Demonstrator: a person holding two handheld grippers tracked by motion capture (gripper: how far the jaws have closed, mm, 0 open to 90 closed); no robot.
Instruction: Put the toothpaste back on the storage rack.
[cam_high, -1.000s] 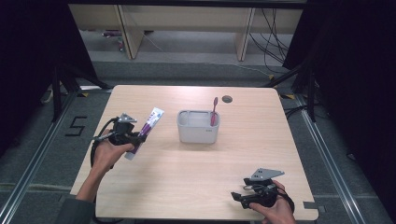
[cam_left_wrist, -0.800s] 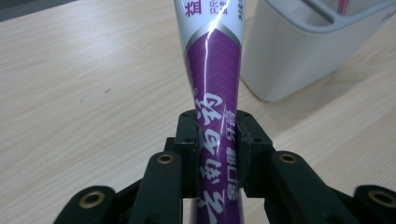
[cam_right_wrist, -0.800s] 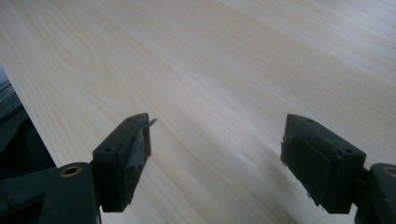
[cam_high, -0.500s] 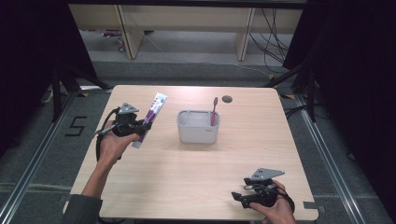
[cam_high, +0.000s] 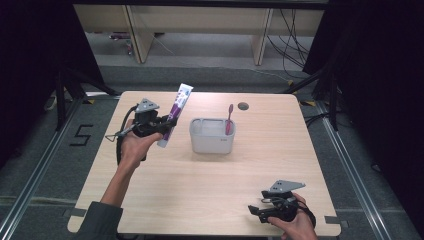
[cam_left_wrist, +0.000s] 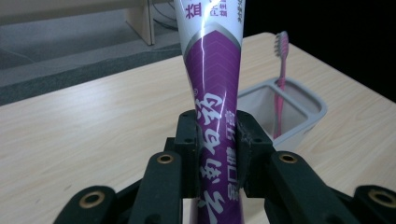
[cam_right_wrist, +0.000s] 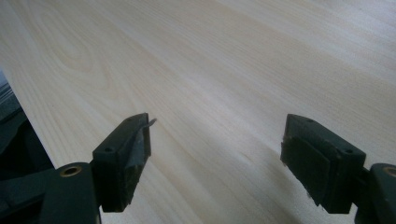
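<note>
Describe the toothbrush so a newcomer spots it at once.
On the wooden table, find the grey bin near the middle. The toothbrush stands upright in its right-hand compartment, bristles up. It is slim and pink, unlike the broad purple-and-white tube.

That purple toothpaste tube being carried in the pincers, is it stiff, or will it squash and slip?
Probably soft: the toothpaste tube narrows where the left gripper clamps it, so the fingers seem to dent it. Its glossy skin looks slippery, though the pinch likely holds. It stands tilted above the grip without drooping, so it seems light and fairly firm lengthwise.
</note>
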